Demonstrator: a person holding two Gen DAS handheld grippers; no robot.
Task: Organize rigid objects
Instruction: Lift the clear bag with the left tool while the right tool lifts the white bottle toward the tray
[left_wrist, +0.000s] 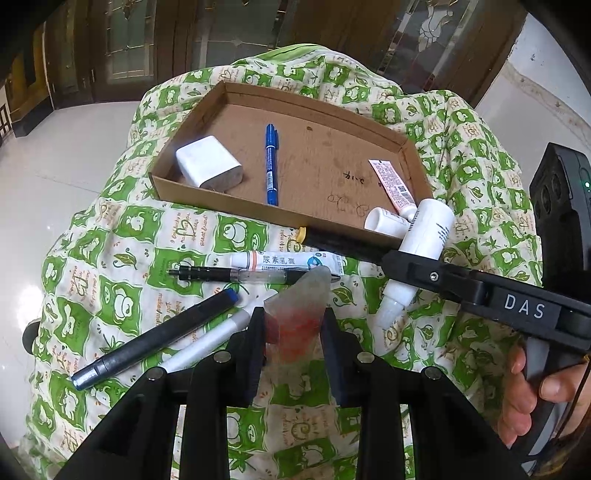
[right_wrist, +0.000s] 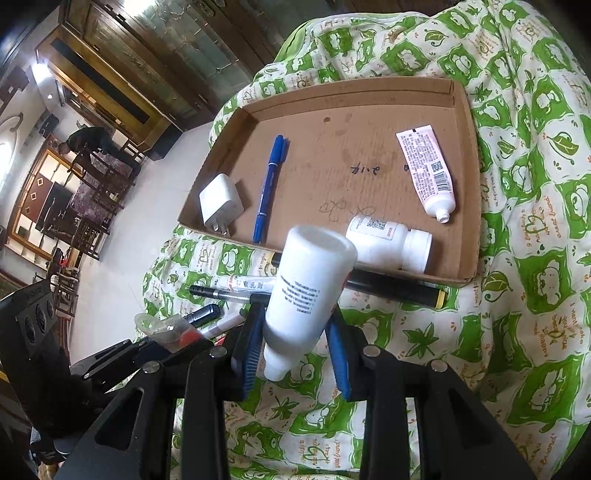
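My left gripper (left_wrist: 293, 332) is shut on a small translucent plastic piece with red inside (left_wrist: 299, 314), held just above the green patterned cloth. My right gripper (right_wrist: 295, 332) is shut on a white bottle (right_wrist: 306, 291), tilted cap-down in front of the cardboard tray's (right_wrist: 469, 147) near edge. In the left wrist view the white bottle (left_wrist: 424, 240) and the right gripper (left_wrist: 410, 266) are at the right, by the tray's (left_wrist: 221, 201) near corner. The tray holds a white charger (right_wrist: 219, 205), a blue pen (right_wrist: 269, 184), a pink tube (right_wrist: 426, 171) and a small white bottle (right_wrist: 388, 238).
On the cloth before the tray lie a black marker with a yellow end (right_wrist: 395, 288), an ointment tube (left_wrist: 280, 258), a clear pen (left_wrist: 251, 275), a dark marker (left_wrist: 155, 338) and a white marker (left_wrist: 207, 341). White tiled floor drops away to the left.
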